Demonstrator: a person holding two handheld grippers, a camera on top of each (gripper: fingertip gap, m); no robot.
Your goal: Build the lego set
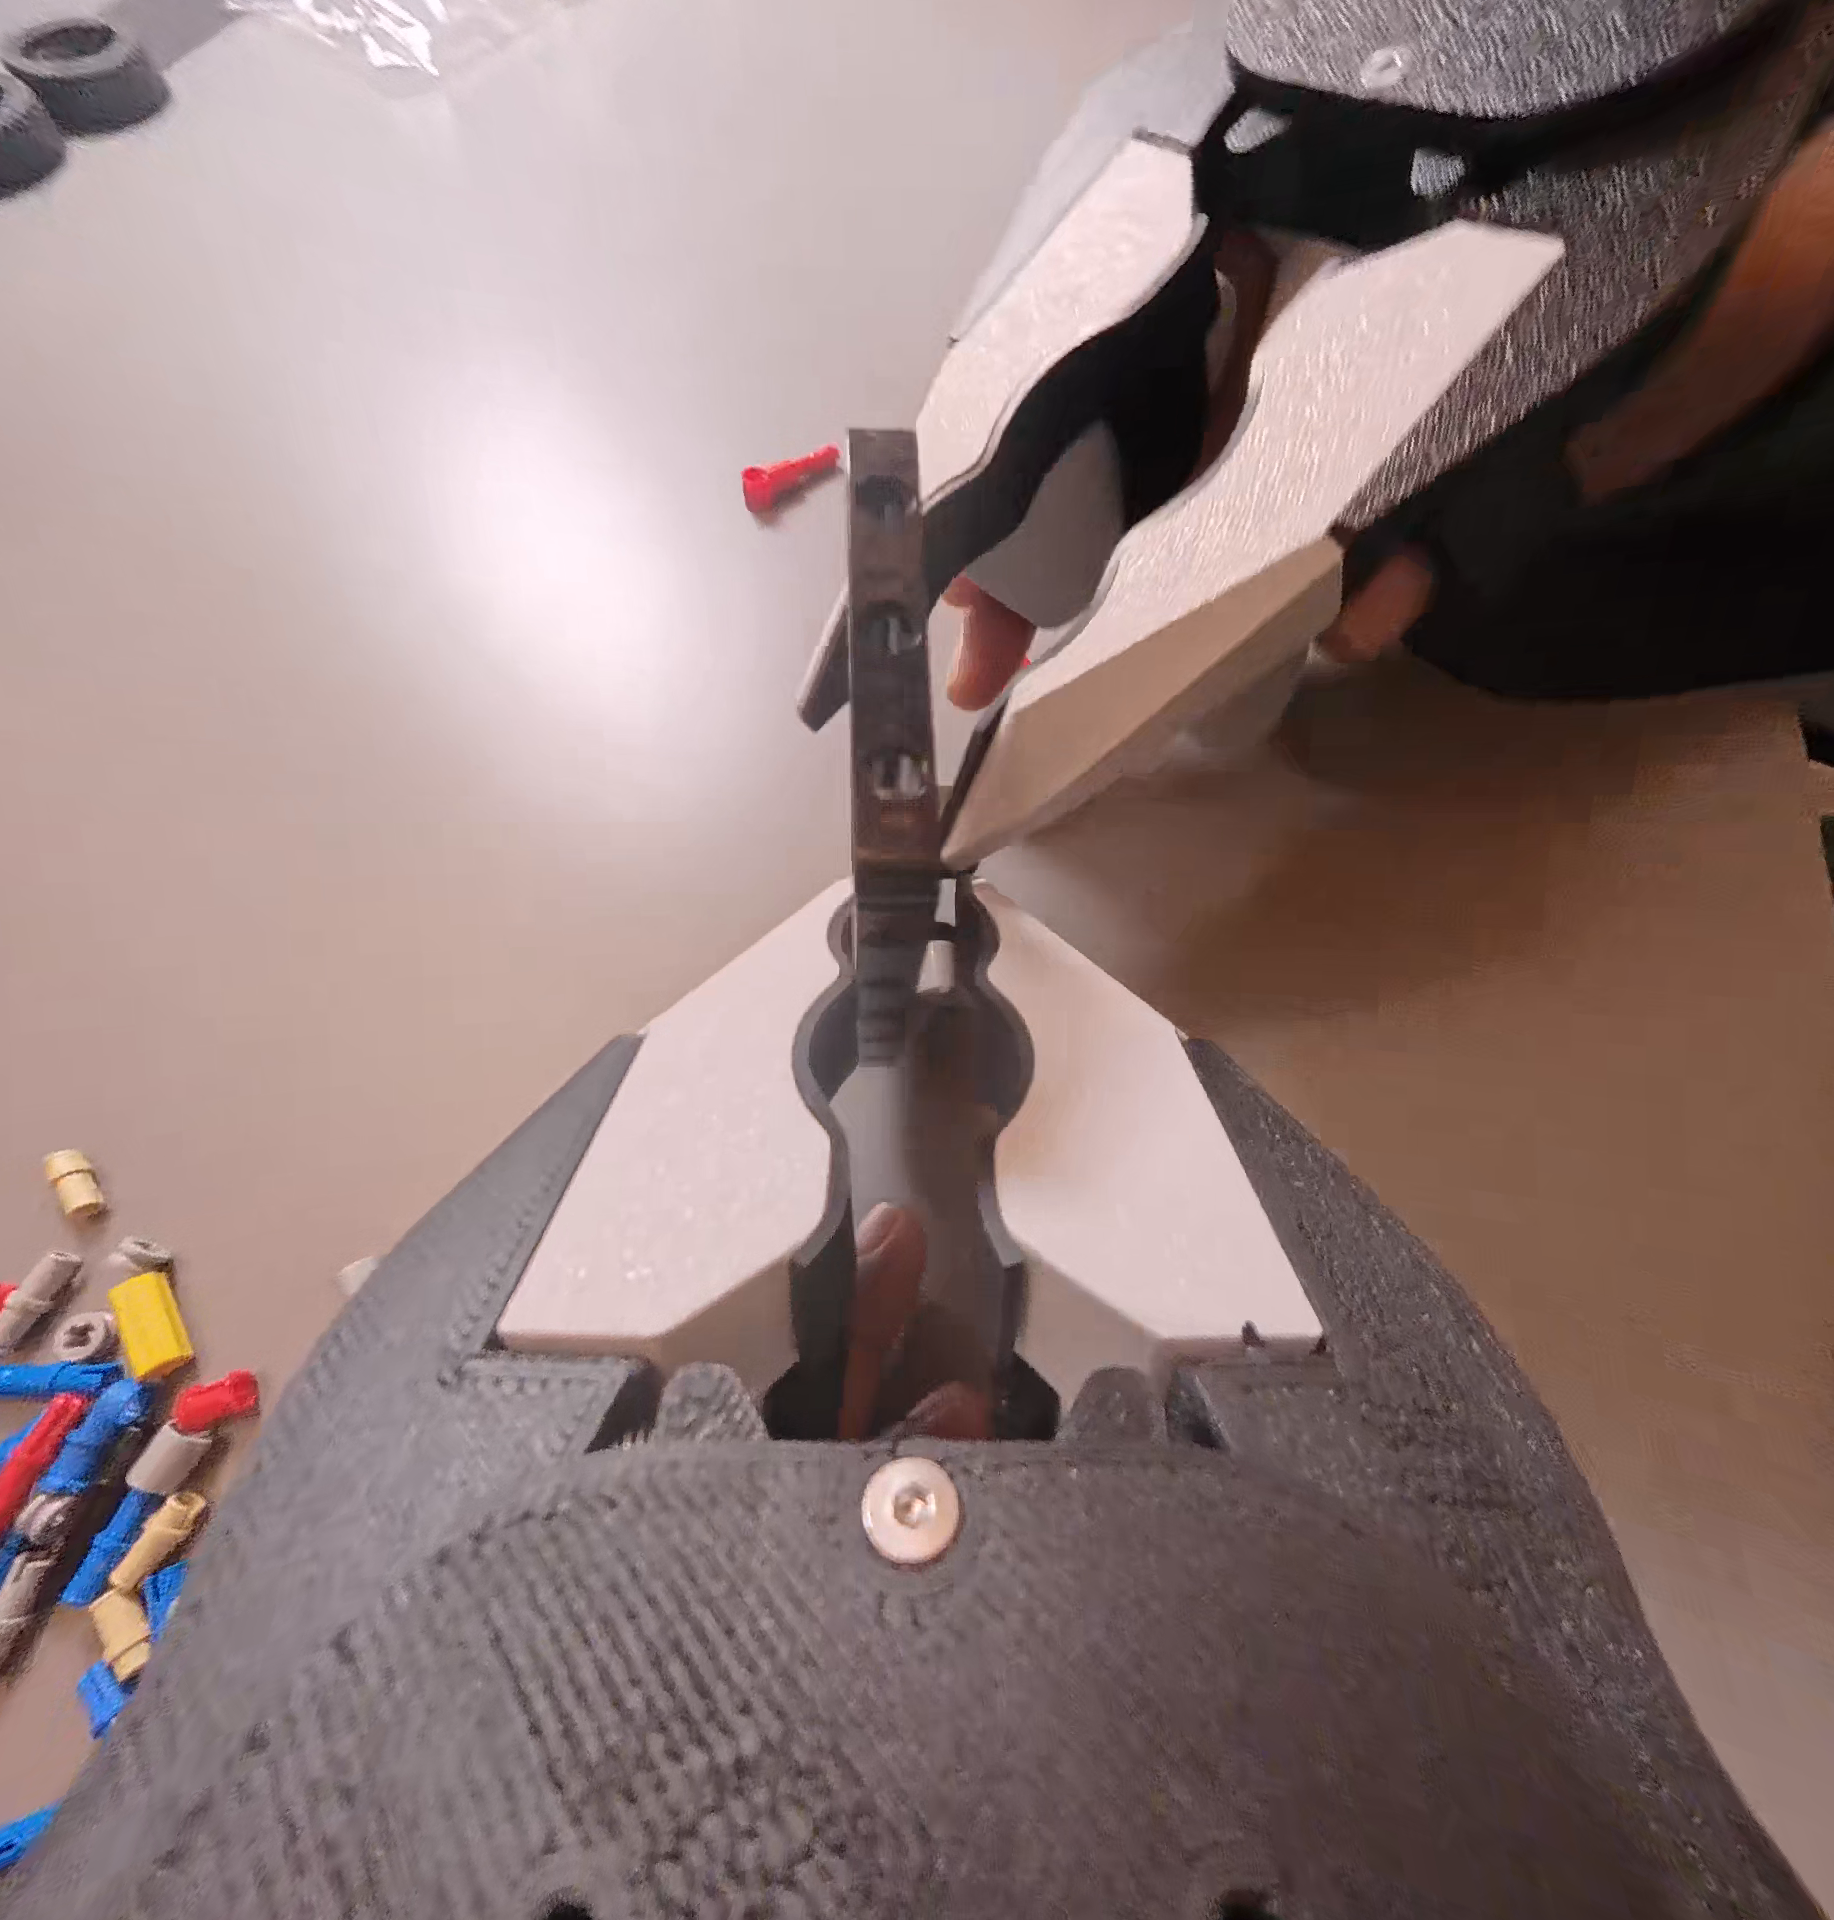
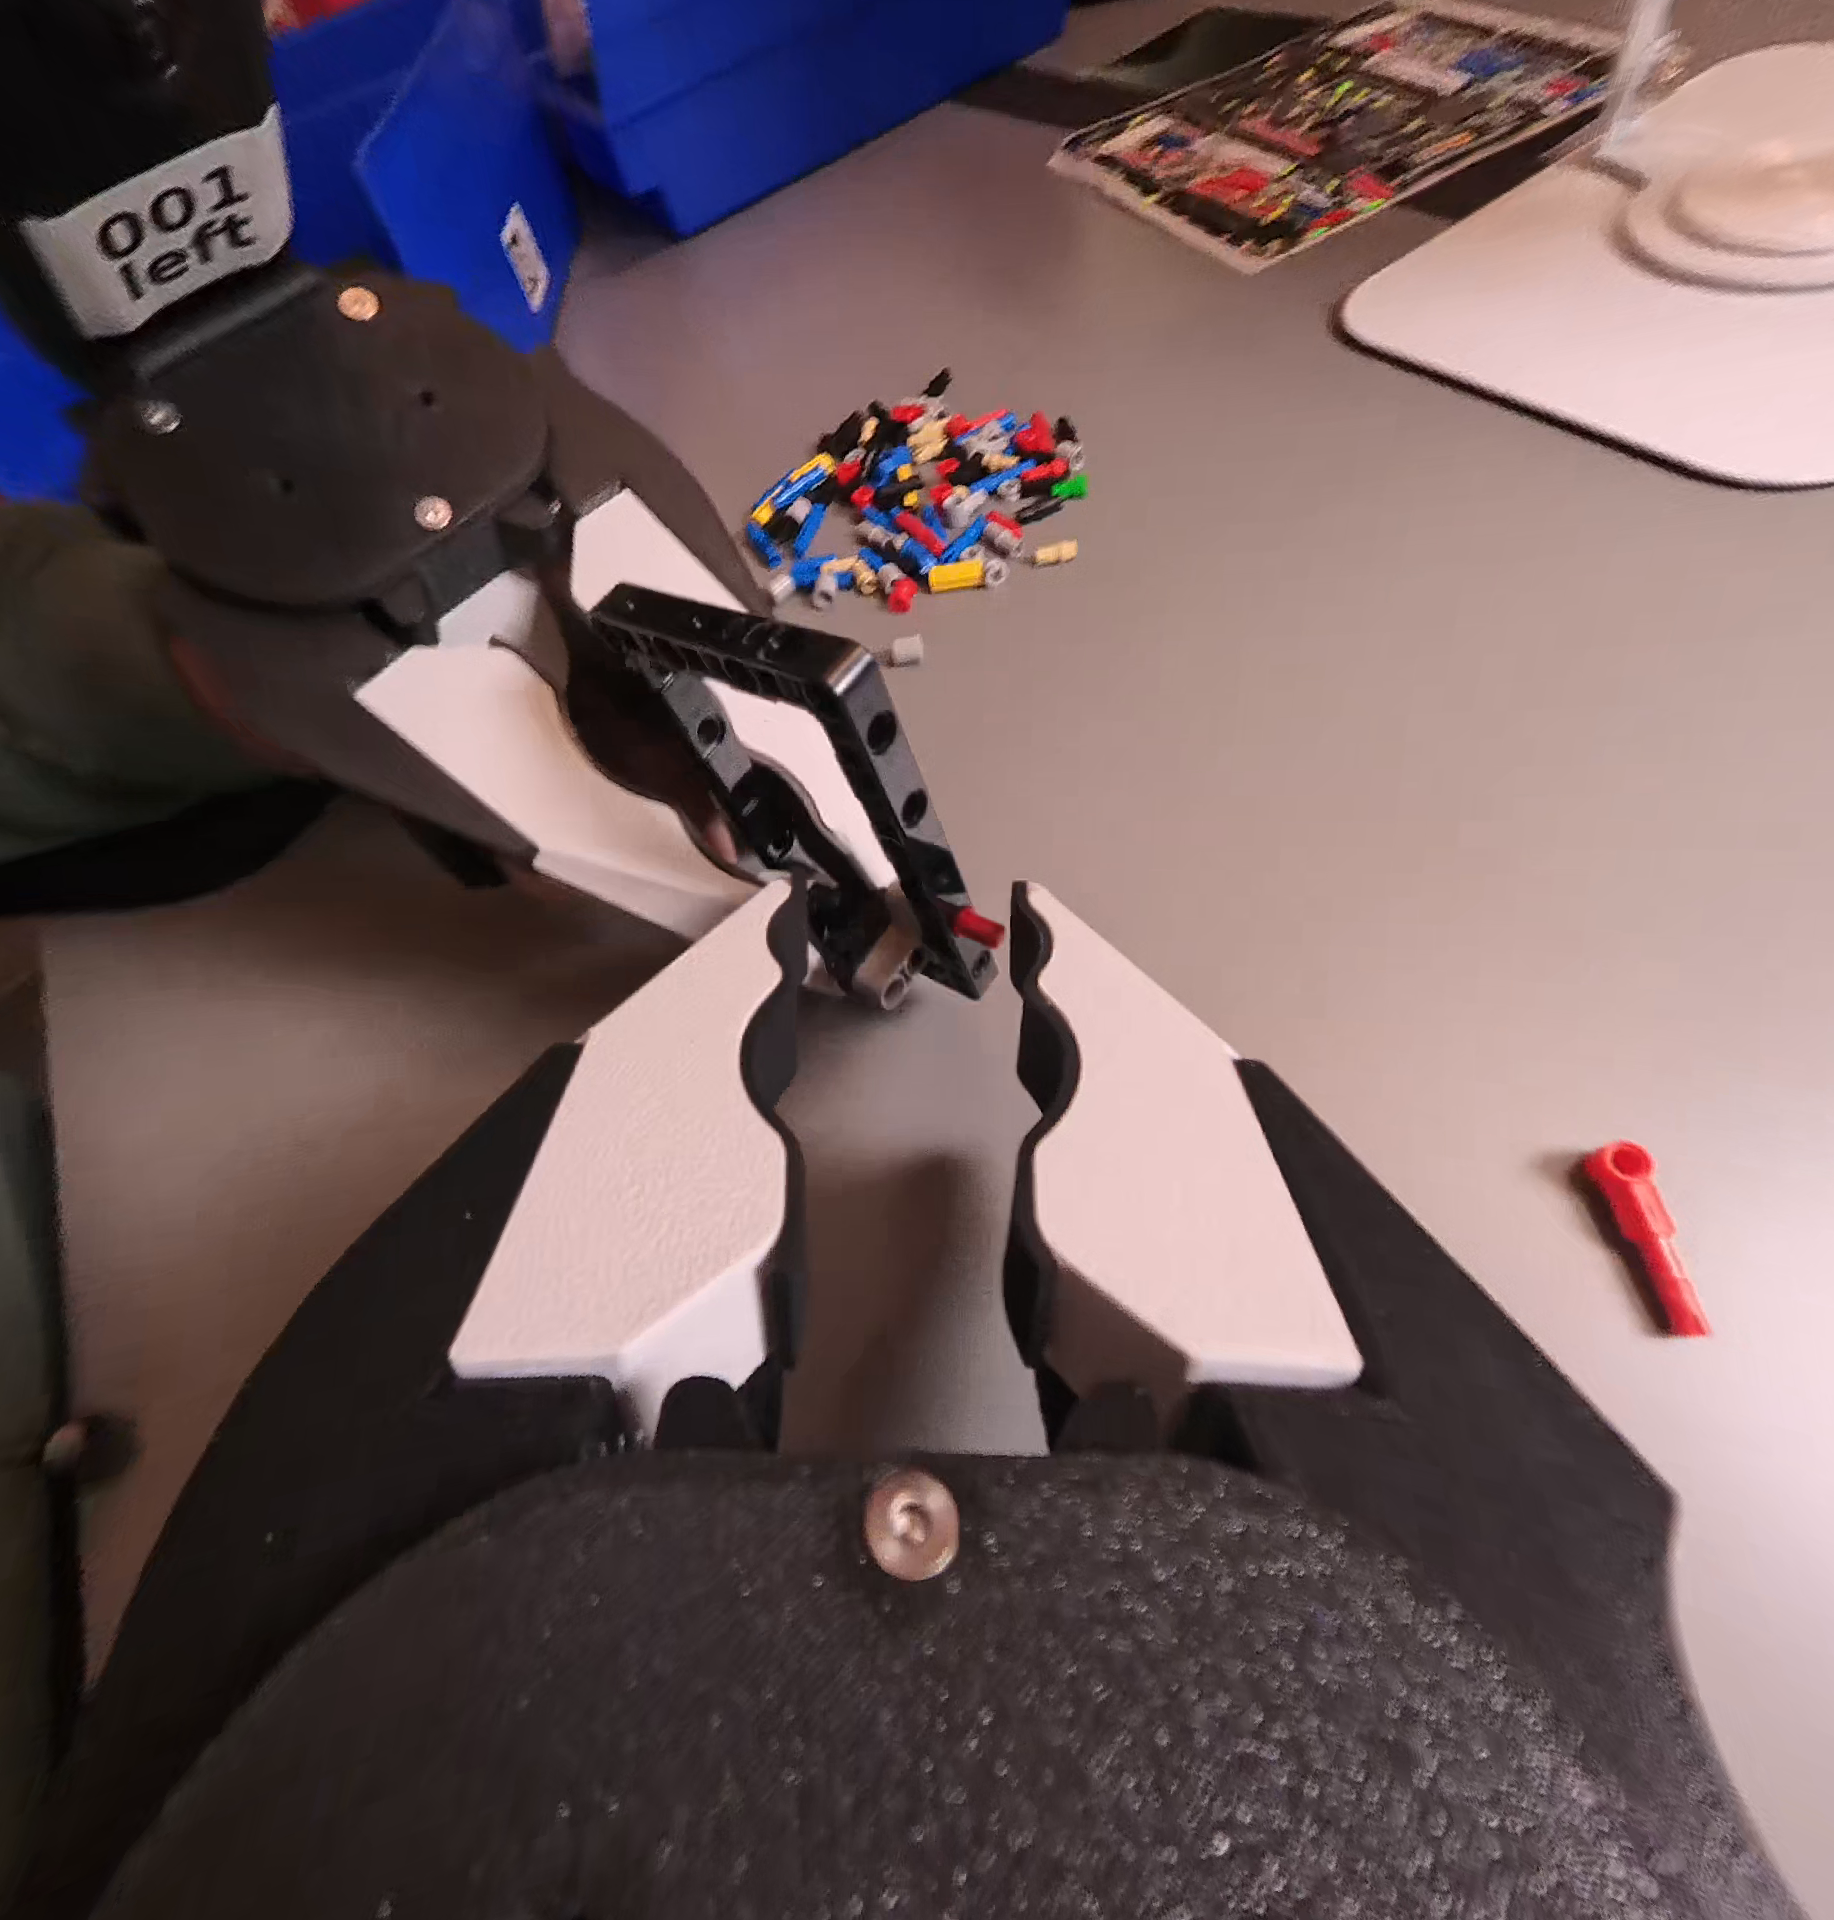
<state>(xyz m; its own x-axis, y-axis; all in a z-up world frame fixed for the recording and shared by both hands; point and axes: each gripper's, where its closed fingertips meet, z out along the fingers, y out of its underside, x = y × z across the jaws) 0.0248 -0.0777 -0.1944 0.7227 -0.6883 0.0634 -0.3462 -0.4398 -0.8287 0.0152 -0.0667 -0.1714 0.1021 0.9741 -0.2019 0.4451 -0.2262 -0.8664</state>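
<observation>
A black frame [image 2: 788, 748], a rectangular Lego piece lined with holes, is held above the grey table [image 2: 1308, 831] by the left gripper [image 1: 918, 883], whose 2 fingers are closed tight on the frame's near edge. The frame is held on edge, probably so that its holes are presented to the other tool. A short red pin [image 2: 975, 925] is seen seated in the frame's lower corner, with a small grey connector [image 2: 889, 977] just beside it. The right gripper [image 2: 902, 914] is held apart and empty, its tips on either side of that corner, likely ready to press the pin home.

Only in the right wrist view are the frame's full outline, the seated pin, a pile of small coloured parts [image 2: 918, 488], a printed instruction booklet [image 2: 1339, 125] and blue bins [image 2: 684, 125] shown. A longer red peg [image 2: 1645, 1236] is seen lying loose on the table well apart. Only in the left wrist view are 2 black tyres [image 1: 40, 104] shown, far off.
</observation>
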